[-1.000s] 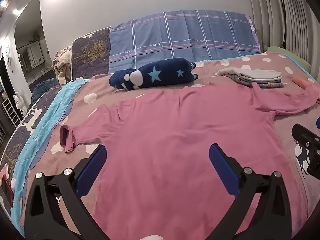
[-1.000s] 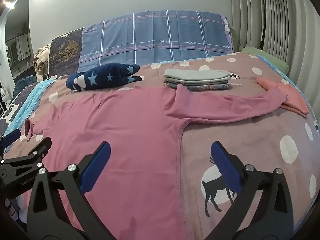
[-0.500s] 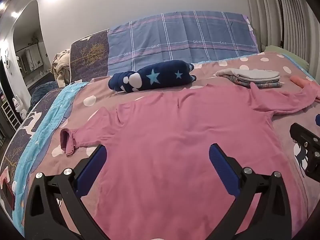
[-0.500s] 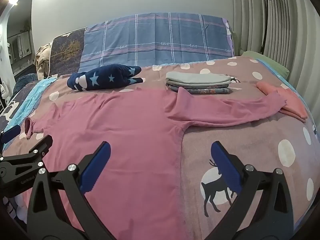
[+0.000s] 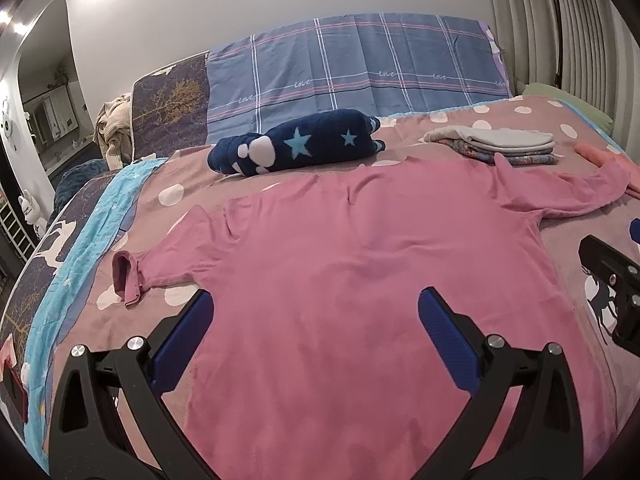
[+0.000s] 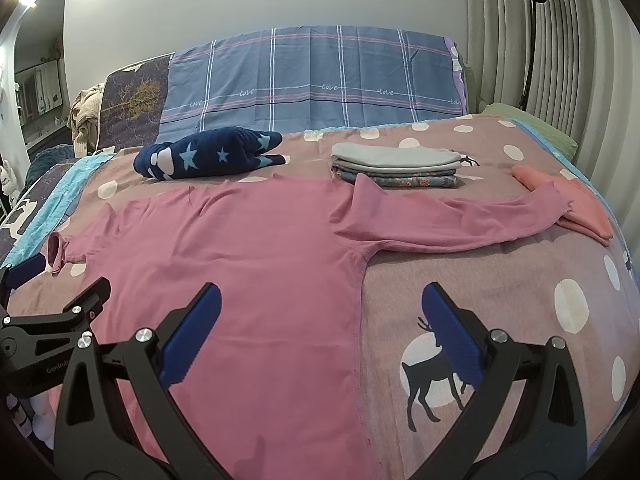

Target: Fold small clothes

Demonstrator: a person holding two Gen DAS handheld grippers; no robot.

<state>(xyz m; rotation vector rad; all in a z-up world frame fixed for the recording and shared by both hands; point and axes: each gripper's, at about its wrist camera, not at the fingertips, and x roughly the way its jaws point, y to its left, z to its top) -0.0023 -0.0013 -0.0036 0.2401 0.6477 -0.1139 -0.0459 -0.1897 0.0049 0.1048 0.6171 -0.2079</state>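
A pink long-sleeved shirt (image 5: 360, 264) lies spread flat on the bed, and also shows in the right wrist view (image 6: 248, 264). Its left sleeve (image 5: 160, 264) is bunched short with the cuff turned up. Its right sleeve (image 6: 460, 224) stretches out to the right. My left gripper (image 5: 316, 328) is open and empty above the shirt's lower body. My right gripper (image 6: 320, 328) is open and empty above the shirt's right side seam. The left gripper's body (image 6: 48, 336) shows at the left of the right wrist view.
A rolled navy star-patterned garment (image 5: 296, 144) lies beyond the shirt. A stack of folded clothes (image 6: 396, 164) sits at the back right. A salmon folded garment (image 6: 568, 200) lies under the right cuff. The bedspread (image 6: 500, 300) has dots and a deer print. Pillows (image 6: 312, 84) line the headboard.
Both grippers have risen and drawn back slightly, so the bed appears a little lower and farther. The shirt has not moved. Both grippers stay open.
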